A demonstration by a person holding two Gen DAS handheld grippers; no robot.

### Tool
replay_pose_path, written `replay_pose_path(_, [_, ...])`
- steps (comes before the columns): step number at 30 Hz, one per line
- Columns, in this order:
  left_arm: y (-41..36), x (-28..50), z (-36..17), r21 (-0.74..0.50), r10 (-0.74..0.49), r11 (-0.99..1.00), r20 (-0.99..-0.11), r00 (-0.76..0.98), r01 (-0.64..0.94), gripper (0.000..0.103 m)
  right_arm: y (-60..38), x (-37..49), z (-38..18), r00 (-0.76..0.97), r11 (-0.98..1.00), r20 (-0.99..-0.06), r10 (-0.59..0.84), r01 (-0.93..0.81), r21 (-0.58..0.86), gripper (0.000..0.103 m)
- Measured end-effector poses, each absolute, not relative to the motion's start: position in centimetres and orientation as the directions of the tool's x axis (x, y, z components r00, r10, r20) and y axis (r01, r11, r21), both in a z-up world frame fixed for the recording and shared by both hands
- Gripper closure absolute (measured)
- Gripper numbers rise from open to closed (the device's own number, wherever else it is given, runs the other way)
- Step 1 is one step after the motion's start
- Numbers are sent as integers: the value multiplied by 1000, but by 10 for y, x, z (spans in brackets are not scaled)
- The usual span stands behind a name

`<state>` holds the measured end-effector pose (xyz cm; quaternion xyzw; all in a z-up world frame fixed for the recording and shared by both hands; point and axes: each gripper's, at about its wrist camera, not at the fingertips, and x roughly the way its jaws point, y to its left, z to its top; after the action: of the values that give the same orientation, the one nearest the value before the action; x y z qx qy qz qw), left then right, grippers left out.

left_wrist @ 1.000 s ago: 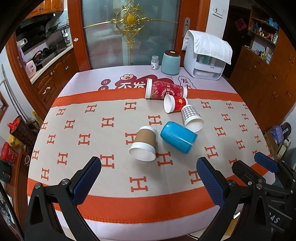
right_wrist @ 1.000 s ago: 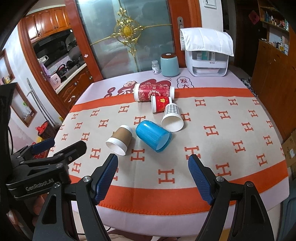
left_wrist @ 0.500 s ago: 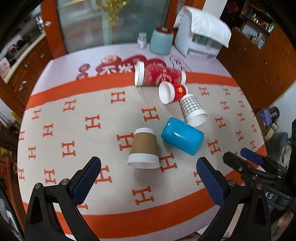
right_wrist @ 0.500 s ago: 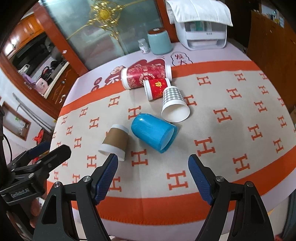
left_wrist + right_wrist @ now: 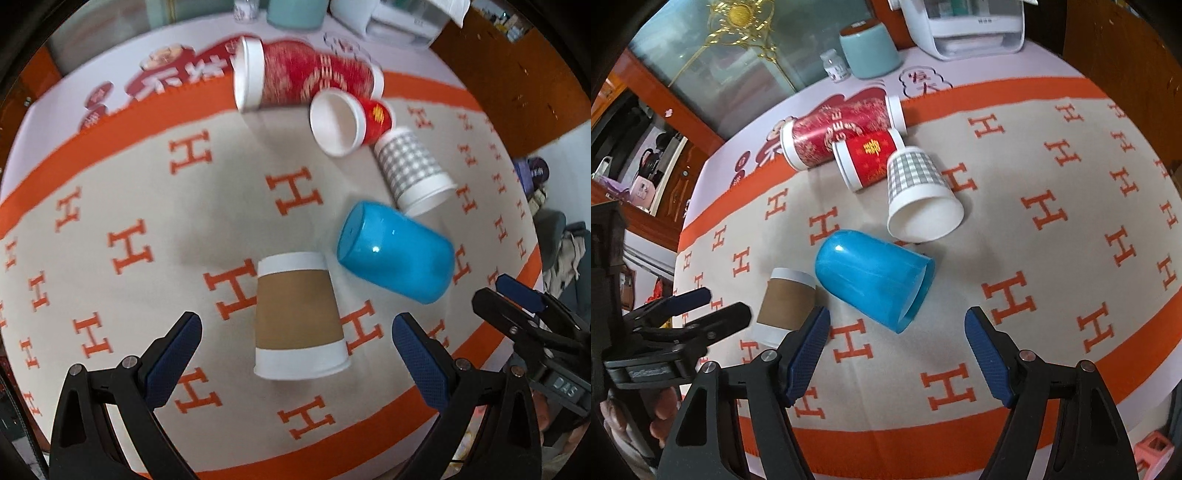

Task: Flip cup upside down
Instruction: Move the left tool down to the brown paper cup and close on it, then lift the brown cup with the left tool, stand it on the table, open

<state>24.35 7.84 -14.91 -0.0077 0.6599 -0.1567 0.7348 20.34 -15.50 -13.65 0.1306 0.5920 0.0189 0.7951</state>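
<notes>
1. Since 0.5 s ago both grippers have come lower and closer over the cups; the cups haven't shifted on the cloth.
2. Left wrist view: left gripper [image 5: 295, 354] has jaws spread wide, holding nothing. The brown cup [image 5: 299, 314] lies on its side on the tablecloth [image 5: 147, 206], mouth toward the near edge, sitting between the two fingers w/o touching either.
3. Same view: blue cup [image 5: 395, 258] lies on its side just right of the brown cup, closed end pointing far-left. Checked cup [image 5: 413, 170] lies farther off, touching or nearly touching the blue one. Small red cup [image 5: 351, 122] & big red cup [image 5: 303, 77] lie beyond, near the far edge.
4. Right wrist view: right gripper [image 5: 897, 350] also has jaws released, empty, w/ the blue cup [image 5: 871, 277] just beyond its fingertips, mouth facing near-right.
5. Same view: brown cup [image 5: 786, 302] is left of the blue cup; left gripper [image 5: 698, 306] shows at far left. Teal canister [image 5: 870, 48] & a white appliance [image 5: 964, 26] stand at the far edge.
</notes>
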Motion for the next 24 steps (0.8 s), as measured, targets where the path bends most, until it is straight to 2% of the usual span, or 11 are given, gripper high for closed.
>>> replay_pose_path(2, [78, 247, -160, -230, -245, 948, -968, 45, 219, 6, -155, 203, -144, 288, 964, -939, 186, 133, 232, 26])
replay_pose_path(6, [75, 253, -182, -254, -254, 946, -967, -24, 203, 10, -156, 200, -154, 270, 962, -945, 185, 148, 231, 26])
replay_pose_path(9, [73, 258, -194, -270, -263, 945, -963, -64, 186, 18, -158, 197, -161, 257, 959, -948, 190, 158, 235, 26])
replay_pose_path(17, [63, 263, -214, -284, -265, 943, -956, -122, 177, 27, -163, 192, -170, 236, 953, -953, 192, 186, 238, 26])
replay_pose_path(21, [60, 261, -222, -287, -260, 942, -953, -157, 176, 39, -166, 187, -171, 230, 950, -954, 192, 203, 240, 26])
replay_pose_path(24, [56, 259, -221, -285, -259, 943, -953, -158, 173, 39, -169, 182, -172, 232, 946, -953, 193, 214, 244, 26])
